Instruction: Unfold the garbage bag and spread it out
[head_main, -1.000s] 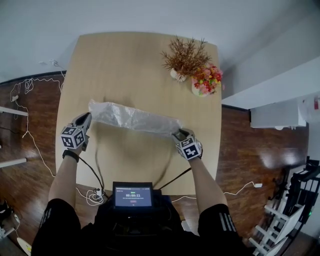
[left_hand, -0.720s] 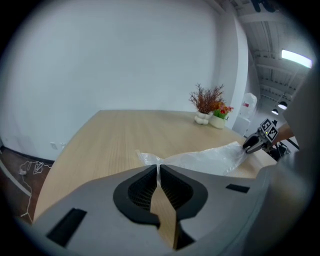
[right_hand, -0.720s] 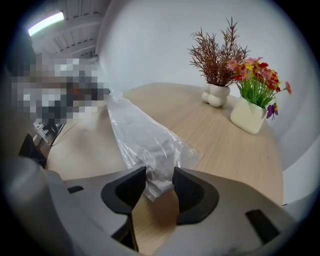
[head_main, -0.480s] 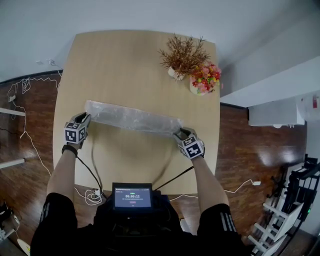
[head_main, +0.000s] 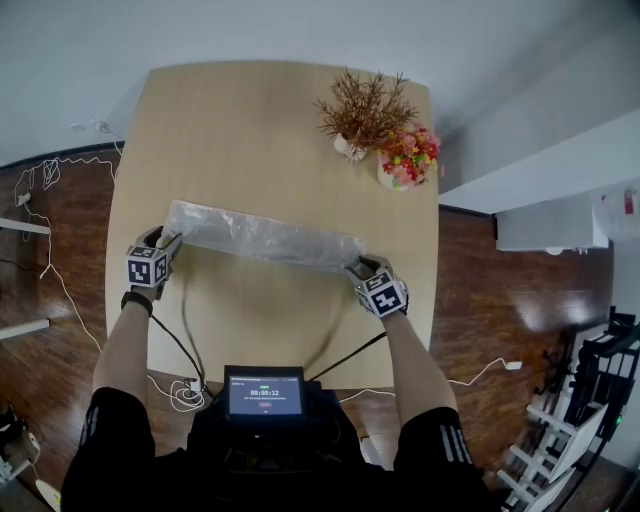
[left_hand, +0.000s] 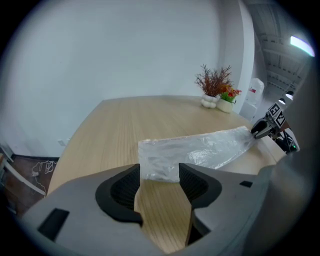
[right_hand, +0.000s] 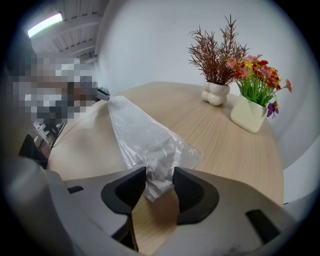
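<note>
A clear, crinkled garbage bag (head_main: 265, 238) lies as a long folded strip across the wooden table (head_main: 250, 110), running from left to lower right. My left gripper (head_main: 163, 245) is at the strip's left end. Its jaws have just been opening, and the bag's end (left_hand: 160, 165) lies loose between them (left_hand: 159, 172). At the strip's right end, my right gripper (head_main: 358, 268) stands open, with the bunched tip of the bag (right_hand: 145, 140) resting on the table between its jaws (right_hand: 159, 182).
A white vase of dried branches (head_main: 352, 148) and a pot of colourful flowers (head_main: 398, 172) stand at the table's far right corner. A small screen (head_main: 265, 392) is at the person's chest. Cables (head_main: 60, 270) trail over the dark floor to the left.
The left gripper sank toward the table with the bag's left end, and its jaws came apart and let go. The bag settled flat. The right gripper stayed put.
</note>
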